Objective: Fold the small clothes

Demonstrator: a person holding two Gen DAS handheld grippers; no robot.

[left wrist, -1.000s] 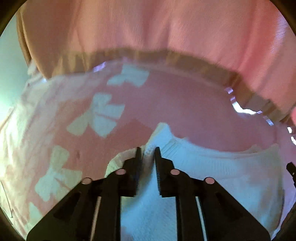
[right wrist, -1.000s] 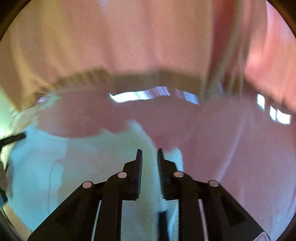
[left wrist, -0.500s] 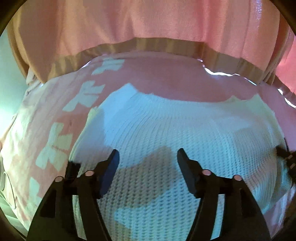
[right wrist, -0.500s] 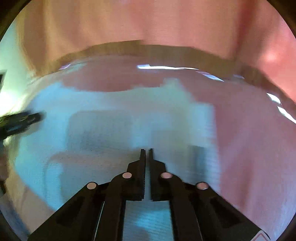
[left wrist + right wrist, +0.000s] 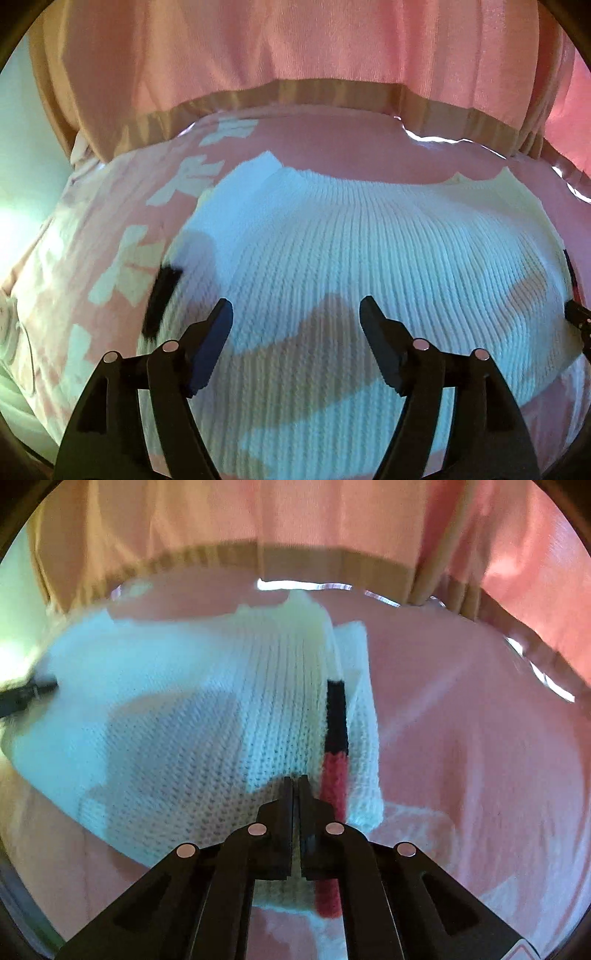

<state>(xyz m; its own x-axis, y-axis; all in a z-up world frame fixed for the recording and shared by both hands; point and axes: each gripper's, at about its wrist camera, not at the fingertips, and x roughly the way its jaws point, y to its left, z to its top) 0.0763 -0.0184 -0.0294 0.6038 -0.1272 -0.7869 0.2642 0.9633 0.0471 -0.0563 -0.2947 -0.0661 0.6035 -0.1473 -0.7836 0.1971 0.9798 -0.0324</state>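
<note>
A white ribbed knit garment (image 5: 332, 236) lies spread on a pink sheet. A black strip (image 5: 162, 299) shows at its left edge. My left gripper (image 5: 294, 301) hovers over its near half, and its jaws are opening wide with nothing between them. In the right wrist view the same garment (image 5: 207, 709) has a black and red strip (image 5: 336, 738) along its right edge. My right gripper (image 5: 294, 781) is over the garment beside that strip. Its jaws have closed together, and no cloth shows between them. Each gripper shows at the edge of the other's view.
The pink sheet (image 5: 122, 266) carries white bow prints on the left and is plain pink (image 5: 480, 738) on the right. Behind the garment hangs pink cloth (image 5: 295, 44) with a tan band along its lower hem. A pale wall shows at far left.
The left gripper let go of the garment's edge and opened wide, and the garment now lies flat. The right gripper's narrow gap closed. Both moved closer over the garment.
</note>
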